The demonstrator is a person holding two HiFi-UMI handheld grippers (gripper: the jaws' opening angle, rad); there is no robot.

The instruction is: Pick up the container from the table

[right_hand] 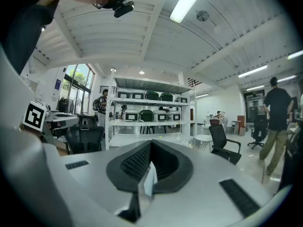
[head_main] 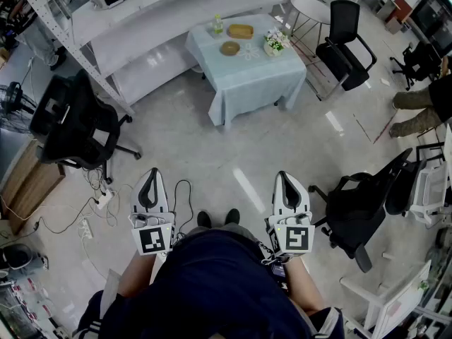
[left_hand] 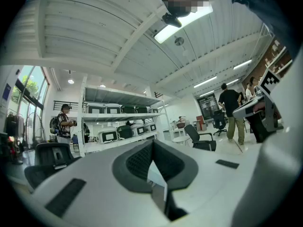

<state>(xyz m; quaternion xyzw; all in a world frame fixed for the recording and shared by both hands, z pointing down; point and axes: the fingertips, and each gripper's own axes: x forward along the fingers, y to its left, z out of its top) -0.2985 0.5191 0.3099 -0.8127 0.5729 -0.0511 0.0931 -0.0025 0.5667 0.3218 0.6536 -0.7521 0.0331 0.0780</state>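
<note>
A table (head_main: 248,82) under a pale blue cloth stands far ahead across the floor. On it are an oval wooden container (head_main: 240,31), a round wooden bowl (head_main: 229,48), a small green bottle (head_main: 218,25) and a bunch of flowers (head_main: 274,42). My left gripper (head_main: 151,172) and right gripper (head_main: 284,176) are held level close to my body, well short of the table. The jaws of each meet at the tips with nothing between them. In the left gripper view the left gripper (left_hand: 152,143) is shut; in the right gripper view the right gripper (right_hand: 150,146) is shut too.
Black office chairs stand at the left (head_main: 74,122), beside the table (head_main: 342,44) and at my right (head_main: 360,207). White shelving (head_main: 141,20) runs behind the table. Cables and a power strip (head_main: 99,202) lie on the floor at the left. A person's legs (head_main: 420,111) show at the right edge.
</note>
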